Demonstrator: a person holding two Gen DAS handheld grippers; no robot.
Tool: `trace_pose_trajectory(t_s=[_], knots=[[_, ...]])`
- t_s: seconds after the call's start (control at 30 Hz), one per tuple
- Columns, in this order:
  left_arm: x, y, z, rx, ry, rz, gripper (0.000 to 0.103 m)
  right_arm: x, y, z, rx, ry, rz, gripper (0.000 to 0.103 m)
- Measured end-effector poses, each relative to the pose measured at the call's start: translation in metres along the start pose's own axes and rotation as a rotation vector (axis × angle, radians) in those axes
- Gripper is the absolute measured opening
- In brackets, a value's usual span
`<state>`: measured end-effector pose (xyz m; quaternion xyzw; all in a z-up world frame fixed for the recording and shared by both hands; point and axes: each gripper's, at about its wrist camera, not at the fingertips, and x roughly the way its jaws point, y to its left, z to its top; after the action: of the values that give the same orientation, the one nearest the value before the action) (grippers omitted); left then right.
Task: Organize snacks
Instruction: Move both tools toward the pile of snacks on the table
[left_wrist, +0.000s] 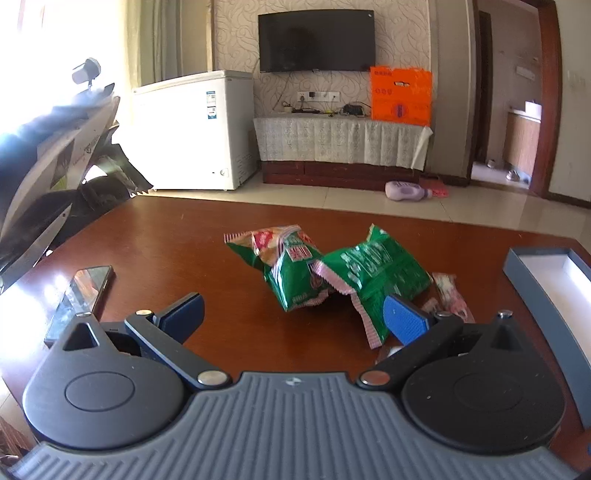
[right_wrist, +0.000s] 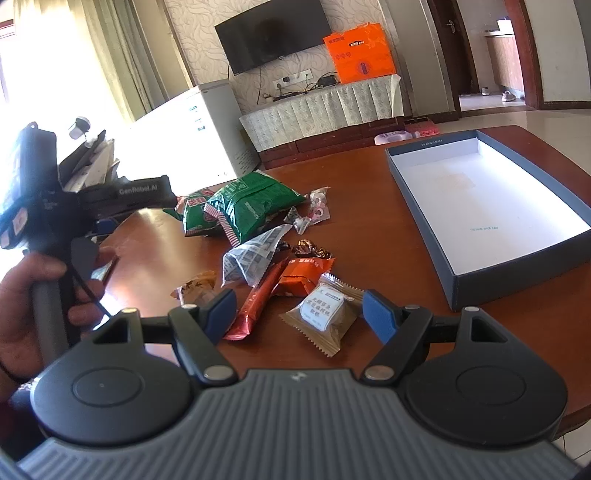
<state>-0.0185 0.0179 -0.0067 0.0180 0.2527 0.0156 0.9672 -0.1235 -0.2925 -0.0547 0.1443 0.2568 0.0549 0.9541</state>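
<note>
Two green snack bags (left_wrist: 332, 273) lie in the middle of the brown table (left_wrist: 184, 236). My left gripper (left_wrist: 291, 317) is open and empty just in front of them. The green bags also show in the right wrist view (right_wrist: 243, 206), with small candies (right_wrist: 317, 206) beside them. My right gripper (right_wrist: 299, 314) is open and empty over a red stick pack (right_wrist: 258, 299) and a brown cookie pack (right_wrist: 325, 314). An orange pack (right_wrist: 303, 277), a clear wrapper (right_wrist: 251, 258) and a foil candy (right_wrist: 310, 249) lie just beyond. An empty blue-grey box (right_wrist: 480, 195) with a white inside stands to the right.
A phone (left_wrist: 81, 299) lies at the table's left. The box's edge shows at the right in the left wrist view (left_wrist: 546, 280). The left hand-held gripper's body (right_wrist: 55, 206) is at the left of the right wrist view. A scooter (left_wrist: 55, 155) stands beyond the table's left edge.
</note>
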Motion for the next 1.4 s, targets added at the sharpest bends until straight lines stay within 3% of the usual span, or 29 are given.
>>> trace_pose_trajectory(t_s=[0.23, 0.5, 0.67, 1.4], knots=[[-0.017, -0.007, -0.024, 0.044, 0.008, -0.025, 0.103, -0.001, 0.008, -0.001, -0.049, 0.0, -0.003, 0.077], [-0.021, 0.003, -0.041, -0.036, 0.05, -0.023, 0.103, -0.003, 0.009, -0.002, -0.069, -0.002, -0.012, 0.077], [-0.017, -0.002, -0.051, -0.007, 0.066, -0.013, 0.103, -0.002, 0.013, -0.004, -0.092, 0.001, -0.02, 0.077], [0.005, -0.012, -0.056, -0.009, 0.119, -0.086, 0.103, 0.005, 0.027, -0.011, -0.16, 0.025, -0.07, 0.077]])
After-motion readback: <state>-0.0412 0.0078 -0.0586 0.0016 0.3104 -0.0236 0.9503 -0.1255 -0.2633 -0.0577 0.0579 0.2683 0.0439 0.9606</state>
